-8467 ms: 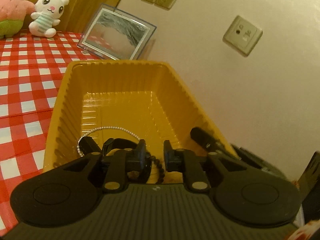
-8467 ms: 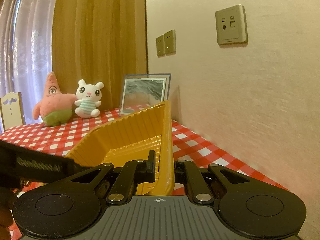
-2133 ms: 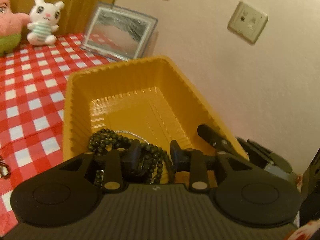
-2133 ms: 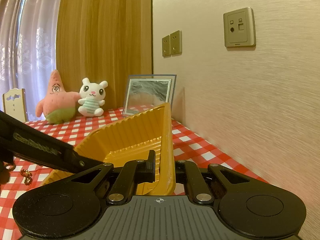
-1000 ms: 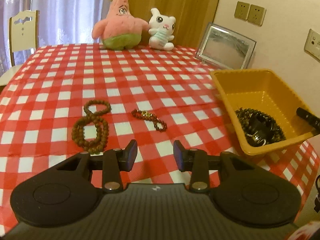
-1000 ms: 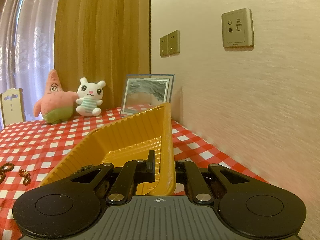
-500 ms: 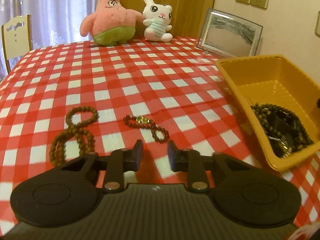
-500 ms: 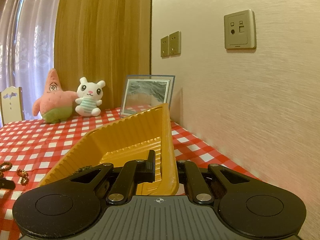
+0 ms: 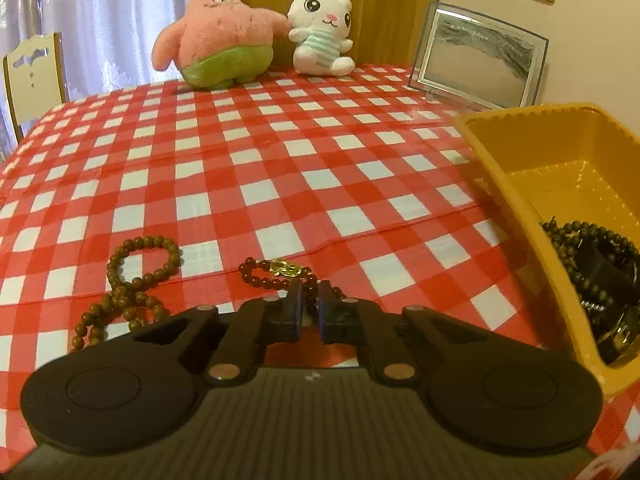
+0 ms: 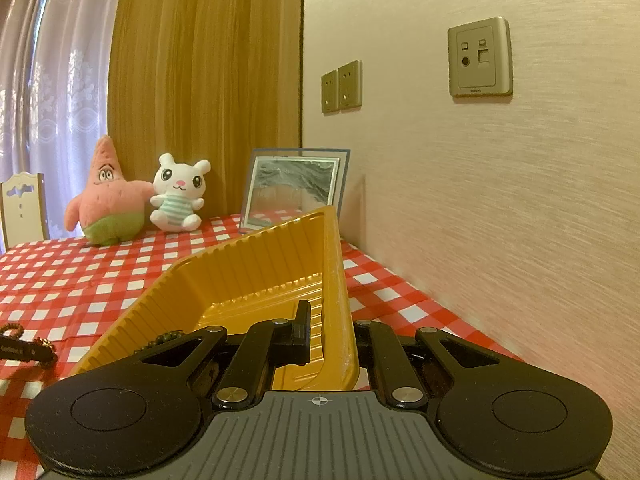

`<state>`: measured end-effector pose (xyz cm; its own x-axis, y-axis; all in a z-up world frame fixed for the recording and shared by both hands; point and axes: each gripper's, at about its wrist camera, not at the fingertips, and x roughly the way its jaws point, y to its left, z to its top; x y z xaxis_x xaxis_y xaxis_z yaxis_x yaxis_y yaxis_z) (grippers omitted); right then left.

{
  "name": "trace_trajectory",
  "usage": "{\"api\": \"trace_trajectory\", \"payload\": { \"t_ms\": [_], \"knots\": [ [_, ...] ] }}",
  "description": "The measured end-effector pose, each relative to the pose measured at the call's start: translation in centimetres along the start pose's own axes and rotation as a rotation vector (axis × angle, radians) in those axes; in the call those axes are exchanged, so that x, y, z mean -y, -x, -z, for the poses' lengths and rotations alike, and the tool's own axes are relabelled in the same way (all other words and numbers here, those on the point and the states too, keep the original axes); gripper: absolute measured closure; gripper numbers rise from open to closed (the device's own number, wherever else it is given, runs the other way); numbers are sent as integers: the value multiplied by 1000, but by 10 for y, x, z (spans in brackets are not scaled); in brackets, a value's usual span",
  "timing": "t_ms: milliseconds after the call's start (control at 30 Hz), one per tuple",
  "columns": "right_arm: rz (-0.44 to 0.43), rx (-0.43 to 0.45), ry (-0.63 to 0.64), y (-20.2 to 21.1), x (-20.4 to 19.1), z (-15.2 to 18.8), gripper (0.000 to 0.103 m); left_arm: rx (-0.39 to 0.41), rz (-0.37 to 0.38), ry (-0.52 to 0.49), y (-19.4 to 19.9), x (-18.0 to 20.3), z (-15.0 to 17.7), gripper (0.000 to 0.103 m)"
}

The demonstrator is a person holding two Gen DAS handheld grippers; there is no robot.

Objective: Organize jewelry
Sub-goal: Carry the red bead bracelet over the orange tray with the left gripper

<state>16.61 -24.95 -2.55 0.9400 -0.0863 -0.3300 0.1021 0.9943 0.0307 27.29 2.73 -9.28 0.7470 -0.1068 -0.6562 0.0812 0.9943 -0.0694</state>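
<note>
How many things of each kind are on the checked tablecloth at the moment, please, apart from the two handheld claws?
Bead strings outside the tray: 2, the brown beads and the dark red bracelet.
Plush toys: 2, the pink star and the white rabbit.
Picture frame: 1.
Yellow tray: 1; the dark jewelry heap inside cannot be counted.
Total: 6.

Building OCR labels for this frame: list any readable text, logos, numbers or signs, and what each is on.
No text reads clearly.
White lettering on a black finger of the left hand-held gripper: too small and blurred to read.
Brand print at the bottom edge of the beige wall socket plate: too small to read.
Crosshair mark, no letters, on the right hand-held gripper, on its grey ribbed body.
</note>
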Motion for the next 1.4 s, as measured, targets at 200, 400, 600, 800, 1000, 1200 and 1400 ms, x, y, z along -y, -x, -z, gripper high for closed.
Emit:
{"api": "trace_trajectory", "payload": {
  "t_ms": [200,400,600,800,1000,1200,1400],
  "knots": [
    [3,-1,-3,0,0,2,94,-1,-5,0,-2,0,-2,98],
    [2,-7,-5,0,1,3,94,5,-5,-1,-3,-1,-2,99],
    [2,-7,-5,-1,1,3,94,11,11,19,9,-9,2,99],
    [2,-8,-6,-1,1,3,94,36,11,17,26,-12,1,99],
    [2,-6,-5,-1,1,3,94,95,36,24,55,-18,-11,99],
    [2,-6,-5,-1,0,3,94,166,83,36,87,-19,-32,99],
    [2,-3,-2,0,0,3,94,211,171,35,110,-6,-45,99]
  ]
}}
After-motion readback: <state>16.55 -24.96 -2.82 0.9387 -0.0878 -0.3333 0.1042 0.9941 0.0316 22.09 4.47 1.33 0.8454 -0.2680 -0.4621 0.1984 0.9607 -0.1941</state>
